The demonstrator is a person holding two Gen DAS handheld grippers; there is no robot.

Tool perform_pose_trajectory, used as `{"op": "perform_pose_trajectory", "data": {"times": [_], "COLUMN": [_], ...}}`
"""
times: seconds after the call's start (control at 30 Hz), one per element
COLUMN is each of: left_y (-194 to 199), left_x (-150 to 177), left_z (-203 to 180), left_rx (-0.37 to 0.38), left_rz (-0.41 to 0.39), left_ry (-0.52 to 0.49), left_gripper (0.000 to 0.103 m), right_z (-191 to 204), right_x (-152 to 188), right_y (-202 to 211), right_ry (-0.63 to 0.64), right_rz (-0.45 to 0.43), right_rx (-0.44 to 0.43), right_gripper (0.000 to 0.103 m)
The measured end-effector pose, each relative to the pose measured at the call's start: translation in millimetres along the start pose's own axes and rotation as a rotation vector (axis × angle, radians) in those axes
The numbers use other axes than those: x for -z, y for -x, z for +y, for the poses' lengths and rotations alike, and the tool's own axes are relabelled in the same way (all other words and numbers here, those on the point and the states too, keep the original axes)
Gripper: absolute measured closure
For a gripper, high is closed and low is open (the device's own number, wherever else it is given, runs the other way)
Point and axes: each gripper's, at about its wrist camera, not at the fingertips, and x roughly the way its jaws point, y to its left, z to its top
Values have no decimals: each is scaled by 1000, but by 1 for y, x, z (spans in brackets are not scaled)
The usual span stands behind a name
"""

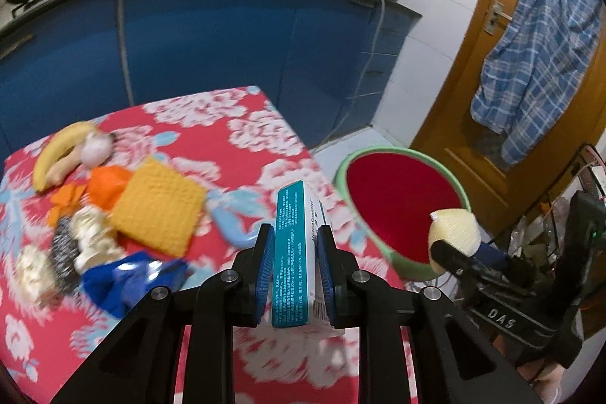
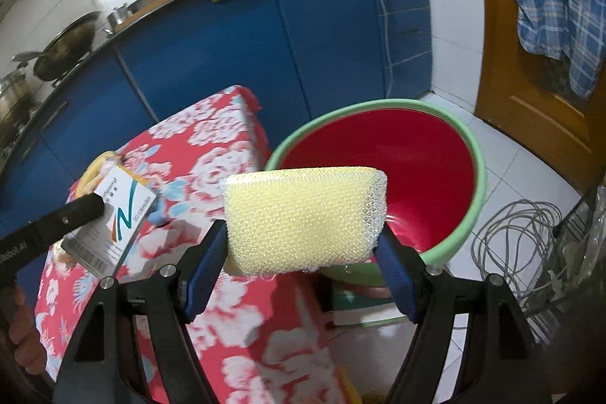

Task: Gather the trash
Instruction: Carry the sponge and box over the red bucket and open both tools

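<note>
One teal-and-white cardboard box [image 1: 293,252], rectangular, clamped in left claw [image 1: 295,252]; one yellow mesh sponge [image 2: 303,218], oblong, gripped by right claw [image 2: 303,252]; one round red basin [image 2: 382,177], green-rimmed, at two o'clock of the floral-clothed desk [image 1: 227,146].

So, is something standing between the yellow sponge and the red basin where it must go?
Nothing visible does. The right gripper holds the sponge just before the red basin, whose inside looks empty. The box in the left gripper stays off to the side.
</note>
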Motion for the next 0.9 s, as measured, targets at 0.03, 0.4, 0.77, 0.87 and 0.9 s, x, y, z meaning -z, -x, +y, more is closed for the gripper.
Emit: {"op": "perform_pose_trajectory", "data": {"times": [0.03,0.4,0.77,0.87,0.9], "left_y": [-5,-48,-78,-87,-91], "left_x": [-3,-23,-28,-29,-29], "left_z": [-5,-44,-71,-78,-81], "left_rx": [5,34,66,76,80], "left_rz": [2,33,57,62,64], "left_ry": [-5,-67,-104,-114,-119], "left_gripper": [80,80,80,80,80], "right_z": [-5,-42,-63,-67,-68], "right_x": [-1,-12,-13,-11,-10], "right_y": [-3,-30,-29,-25,-23], "right_ry": [-8,-57,-87,-92,-93], "right_rz": [4,34,11,2,-1], "right_rx": [4,24,39,44,48], "right_gripper": [25,22,13,13,13]}}
